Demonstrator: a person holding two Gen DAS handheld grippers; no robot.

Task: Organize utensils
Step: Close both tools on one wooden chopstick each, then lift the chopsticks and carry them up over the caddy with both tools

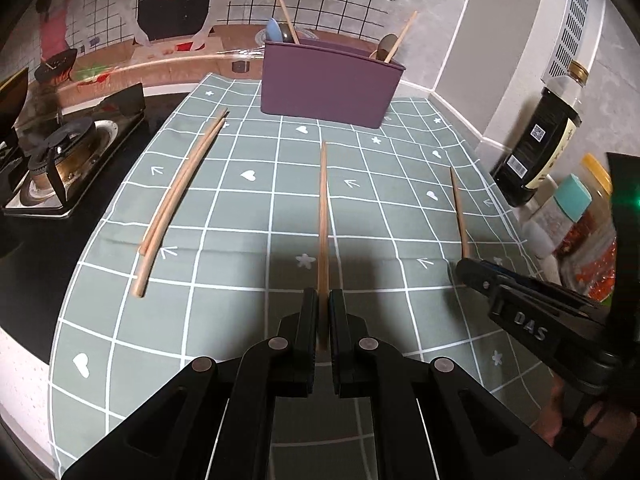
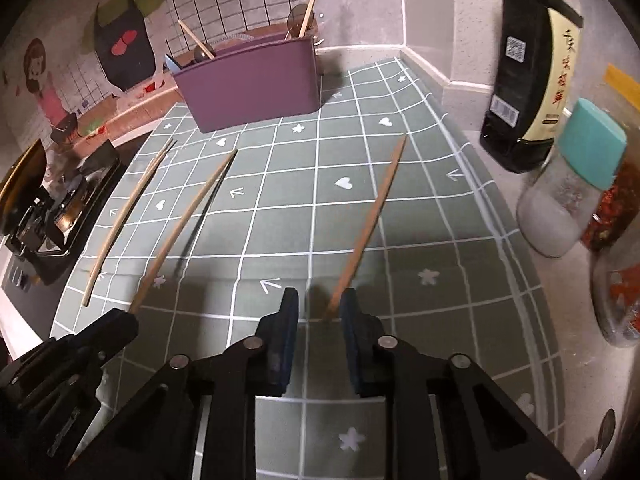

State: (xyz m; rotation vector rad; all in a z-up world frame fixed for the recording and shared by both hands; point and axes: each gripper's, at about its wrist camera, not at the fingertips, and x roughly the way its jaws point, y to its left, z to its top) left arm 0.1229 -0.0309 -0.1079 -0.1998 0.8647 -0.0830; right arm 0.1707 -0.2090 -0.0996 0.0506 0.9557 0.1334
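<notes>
Here both hands are collecting loose chopsticks for the purple holder (image 1: 330, 80) at the upper middle of the frame, which already carries a few chopsticks and spoons.

Starting at the left of the left wrist view, a pair of chopsticks (image 1: 176, 204) lies untouched on the checked cloth (image 1: 248, 216) covering the surface. In the middle, the left tool (image 1: 323, 300) is clamped on the near end of the middle chopstick (image 1: 323, 208); since the grip sits at one end, the far tip should be lifted clear of the cloth before swinging toward the holder.

At the right, the right tool (image 2: 318, 300) stands with its jaws apart around the near end of the right chopstick (image 2: 370, 216), not yet pinching it. That stick lies nearer one finger, so centring it and squeezing firmly should keep it from rolling out. The bottles (image 2: 528, 80) crowd the right edge, so lift straight up.
</notes>
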